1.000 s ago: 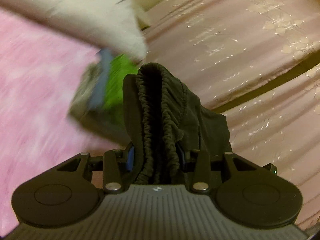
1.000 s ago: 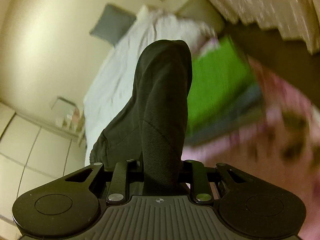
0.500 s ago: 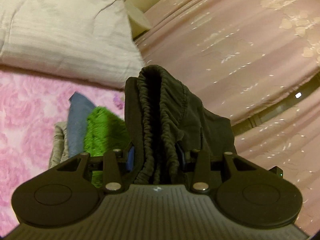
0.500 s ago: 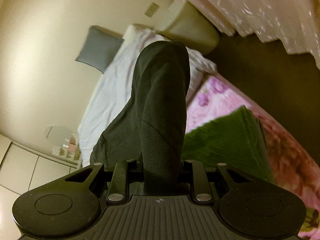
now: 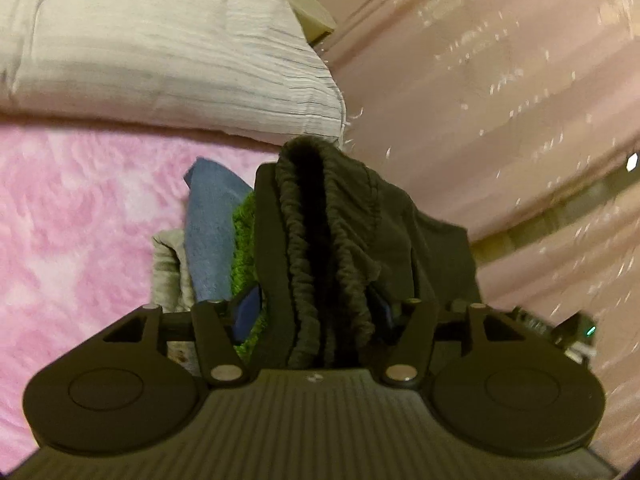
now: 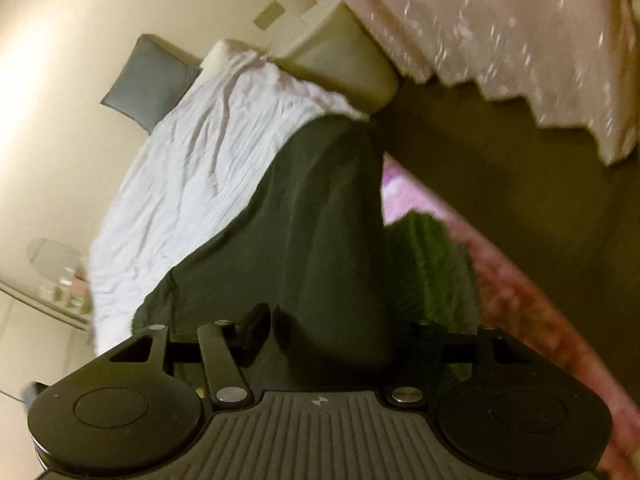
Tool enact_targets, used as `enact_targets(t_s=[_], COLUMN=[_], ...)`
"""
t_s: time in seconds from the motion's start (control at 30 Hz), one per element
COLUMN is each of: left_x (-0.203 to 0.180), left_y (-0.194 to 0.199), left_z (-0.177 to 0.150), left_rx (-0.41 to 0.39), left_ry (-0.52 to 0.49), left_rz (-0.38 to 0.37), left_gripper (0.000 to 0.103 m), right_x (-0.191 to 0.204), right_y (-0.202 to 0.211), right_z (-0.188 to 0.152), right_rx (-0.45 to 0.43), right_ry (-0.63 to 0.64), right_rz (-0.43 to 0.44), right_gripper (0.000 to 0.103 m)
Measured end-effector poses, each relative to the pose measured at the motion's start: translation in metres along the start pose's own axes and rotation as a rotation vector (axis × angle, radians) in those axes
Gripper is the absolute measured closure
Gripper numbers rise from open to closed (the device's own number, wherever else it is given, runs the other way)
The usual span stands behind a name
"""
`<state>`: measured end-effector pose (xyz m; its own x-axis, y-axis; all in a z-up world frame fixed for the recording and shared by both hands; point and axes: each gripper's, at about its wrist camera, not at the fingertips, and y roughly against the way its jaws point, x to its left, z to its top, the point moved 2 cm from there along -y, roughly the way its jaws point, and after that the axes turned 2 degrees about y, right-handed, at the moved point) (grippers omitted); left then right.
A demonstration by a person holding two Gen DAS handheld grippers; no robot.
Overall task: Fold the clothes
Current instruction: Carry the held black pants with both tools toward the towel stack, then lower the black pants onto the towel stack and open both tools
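Observation:
My left gripper [image 5: 320, 304] is shut on the folded dark garment [image 5: 332, 240]; its gathered elastic waistband stands up between the fingers. My right gripper [image 6: 328, 332] still has the same dark garment [image 6: 304, 240] between its fingers, but they have spread wider than before. Below lies a pile of folded clothes: a green one [image 5: 244, 236] on top, a blue one [image 5: 210, 216] and a grey one [image 5: 170, 268] under it. The green one also shows in the right wrist view [image 6: 432, 268]. The fingertips are hidden by cloth.
The pile lies on a pink flowered blanket [image 5: 72, 220]. A white striped pillow or quilt [image 5: 160, 48] lies behind it. Pink curtains [image 5: 500, 80] hang on the right. The right wrist view shows a grey cushion [image 6: 148, 80] and a dark floor [image 6: 500, 168].
Both grippers have carried the dark garment over the pile and lower toward it. The right gripper's fingers have spread apart; the left stays clamped.

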<state>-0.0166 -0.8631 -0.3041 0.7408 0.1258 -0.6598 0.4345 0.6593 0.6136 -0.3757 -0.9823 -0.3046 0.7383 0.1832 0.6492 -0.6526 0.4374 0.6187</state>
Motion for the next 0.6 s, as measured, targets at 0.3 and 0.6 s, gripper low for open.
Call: enact_targets(t_s=[0.3,0.6], left_x=[-0.072,-0.100], left_y=[0.052,-0.037], left_z=[0.012,-0.004], left_rx=[-0.220,-0.122], left_ry=[-0.273,-0.565], left_rz=[0.168,0.358], left_gripper=[0.081,0.095], right_x=[0.063,0.090], right_y=[0.044,-0.050], right_z=[-0.014,-0.034], right_rx=[-0.232,-0.156], right_ry=[0.375,0.571], right_rz=[-0.138,-0.285], right_gripper=[0.029,0.057])
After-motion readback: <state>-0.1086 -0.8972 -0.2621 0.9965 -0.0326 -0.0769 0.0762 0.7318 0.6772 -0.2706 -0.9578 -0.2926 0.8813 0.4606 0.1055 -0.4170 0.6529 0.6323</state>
